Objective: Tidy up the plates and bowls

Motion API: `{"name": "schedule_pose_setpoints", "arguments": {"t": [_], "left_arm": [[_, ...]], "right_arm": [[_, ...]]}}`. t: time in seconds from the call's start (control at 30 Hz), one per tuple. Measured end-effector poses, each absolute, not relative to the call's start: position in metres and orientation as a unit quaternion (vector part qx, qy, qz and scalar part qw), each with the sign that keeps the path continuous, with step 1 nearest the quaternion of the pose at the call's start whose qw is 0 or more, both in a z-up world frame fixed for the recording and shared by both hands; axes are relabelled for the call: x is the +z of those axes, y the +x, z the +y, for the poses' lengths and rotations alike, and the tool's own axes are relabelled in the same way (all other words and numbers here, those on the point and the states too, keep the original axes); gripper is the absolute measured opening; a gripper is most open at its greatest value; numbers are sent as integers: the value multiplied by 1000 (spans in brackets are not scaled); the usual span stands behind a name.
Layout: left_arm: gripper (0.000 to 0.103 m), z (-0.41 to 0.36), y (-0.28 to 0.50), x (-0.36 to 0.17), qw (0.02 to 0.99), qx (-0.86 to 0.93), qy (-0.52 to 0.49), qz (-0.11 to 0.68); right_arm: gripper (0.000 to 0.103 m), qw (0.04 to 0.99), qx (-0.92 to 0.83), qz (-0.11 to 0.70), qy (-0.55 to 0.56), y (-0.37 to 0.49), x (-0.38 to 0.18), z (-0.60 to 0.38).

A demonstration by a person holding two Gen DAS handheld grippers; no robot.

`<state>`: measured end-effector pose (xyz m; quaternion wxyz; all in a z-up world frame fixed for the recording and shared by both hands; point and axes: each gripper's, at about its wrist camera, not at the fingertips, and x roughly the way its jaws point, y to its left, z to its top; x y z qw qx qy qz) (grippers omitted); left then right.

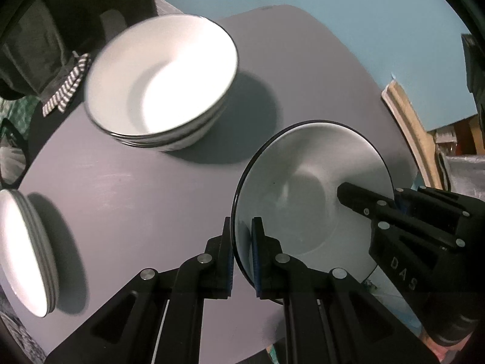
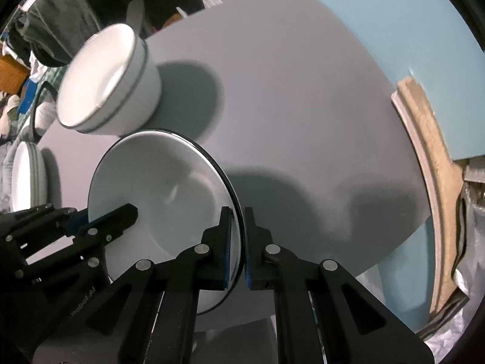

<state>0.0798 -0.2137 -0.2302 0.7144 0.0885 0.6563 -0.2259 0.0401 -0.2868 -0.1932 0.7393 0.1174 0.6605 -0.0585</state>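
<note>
A glossy white bowl (image 1: 303, 188) with a thin dark rim sits clamped between both jaw pairs: the left gripper (image 1: 242, 227) pinches one edge, the right gripper (image 2: 238, 217) the opposite. Beyond the jaws, stacked bowls (image 1: 160, 82) rest on the matte grey table (image 1: 136, 200).

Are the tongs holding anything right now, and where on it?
Yes. Both hold one white bowl by its dark rim, on opposite sides: the left tongs pinch the near left edge, the right tongs the right edge.
</note>
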Motion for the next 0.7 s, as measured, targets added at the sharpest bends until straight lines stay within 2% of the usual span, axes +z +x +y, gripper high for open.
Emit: {"name": "schedule_pose_setpoints", "arguments": {"t": [0.37,0.7], "left_arm": [[10,-179,99,-175,754,-191,65,626],[10,-160,140,-159,778,-158,42,607]], "right_arm": [[7,760,-34,641,106,67,-148,-284],[7,779,-4,622,75,102,-131,-259]]}}
